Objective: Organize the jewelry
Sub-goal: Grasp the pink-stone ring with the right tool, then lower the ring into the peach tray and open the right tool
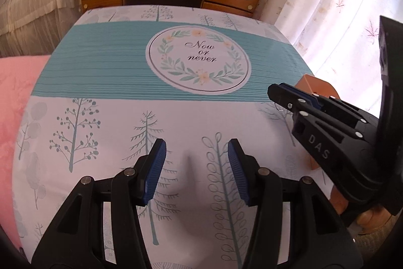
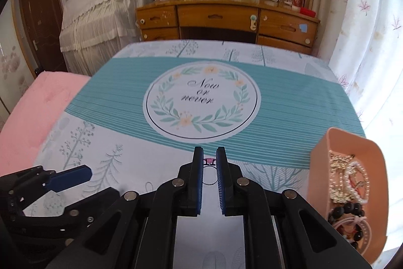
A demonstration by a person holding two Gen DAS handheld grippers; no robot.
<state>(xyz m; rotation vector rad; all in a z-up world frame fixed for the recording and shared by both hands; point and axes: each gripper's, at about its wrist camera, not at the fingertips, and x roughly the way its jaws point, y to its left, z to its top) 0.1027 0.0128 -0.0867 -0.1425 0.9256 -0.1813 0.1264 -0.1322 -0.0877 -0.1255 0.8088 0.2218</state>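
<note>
— So, what has the right tool (image 2: 209, 163) got?
— Its blue-padded fingers (image 2: 197, 178) are pinched on a thin silver ring with a small purple stone (image 2: 209, 161). The stone sits between the pads near their tips, and the band hangs below, above the white-and-teal tablecloth printed with trees and a wreath reading "Now or never" (image 2: 289, 112).
— And the left tool (image 1: 196, 168)?
— Spread wide, with nothing between its ribbed blue pads (image 1: 157, 168). It hangs low over the bench's near white part, which is printed with grey-green trees.
— Where is the rest of the jewelry?
— In a peach plastic organizer tray (image 2: 322, 168) at the bench's right edge, just right of the right tool. A gold chain tangled with a white pearl strand (image 2: 348, 180) lies in its far part, and black bead bracelets (image 2: 348, 209) lie nearer the camera.
— Are the tools close?
— Near, but apart. From the left wrist view the right tool (image 1: 282, 95) reaches in from the right, in front of the tray.
— Behind the bench?
— A wooden dresser with drawers (image 2: 226, 17), and a pink blanket (image 2: 37, 112) to the left.
</note>
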